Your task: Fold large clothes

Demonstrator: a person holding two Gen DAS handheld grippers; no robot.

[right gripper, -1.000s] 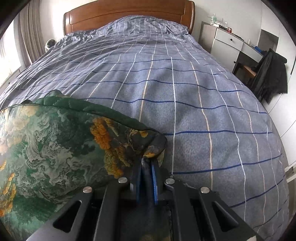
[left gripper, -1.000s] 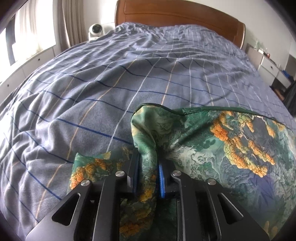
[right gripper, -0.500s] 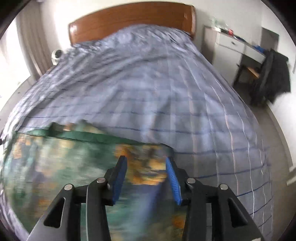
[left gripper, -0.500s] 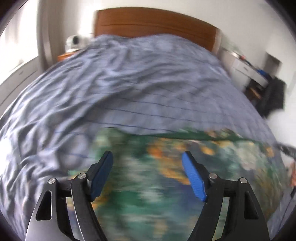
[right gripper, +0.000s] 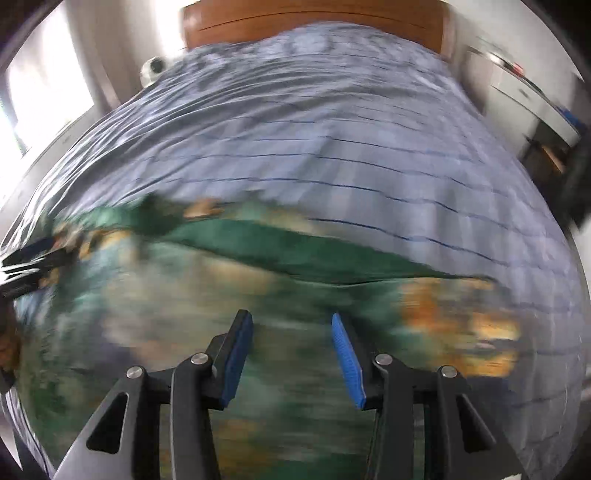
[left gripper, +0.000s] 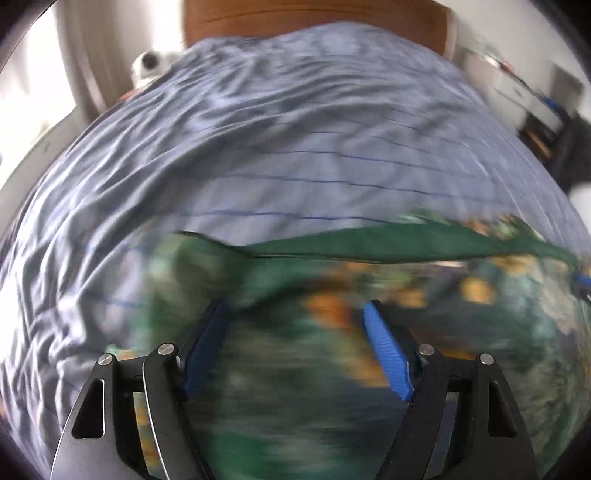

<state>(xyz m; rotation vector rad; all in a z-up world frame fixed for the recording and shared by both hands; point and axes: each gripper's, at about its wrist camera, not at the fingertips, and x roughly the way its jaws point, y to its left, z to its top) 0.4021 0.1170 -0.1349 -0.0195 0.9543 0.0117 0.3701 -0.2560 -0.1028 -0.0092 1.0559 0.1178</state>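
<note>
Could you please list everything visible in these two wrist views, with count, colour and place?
patterned garment: one, green with orange and pale print, lying on the near part of the bed, below both grippers.
bedspread: one, grey-blue with thin dark grid lines, rumpled, covering the bed.
headboard: one, brown wood, at the far end.
round device: one, white, left of the headboard; too blurred to identify.
cabinet: one, white, far right.
dark item: one, black, right edge, blurred.
left gripper: one, black with blue pads, jaws open, holding nothing.
right gripper: one, black with blue pads, jaws open, holding nothing.
</note>
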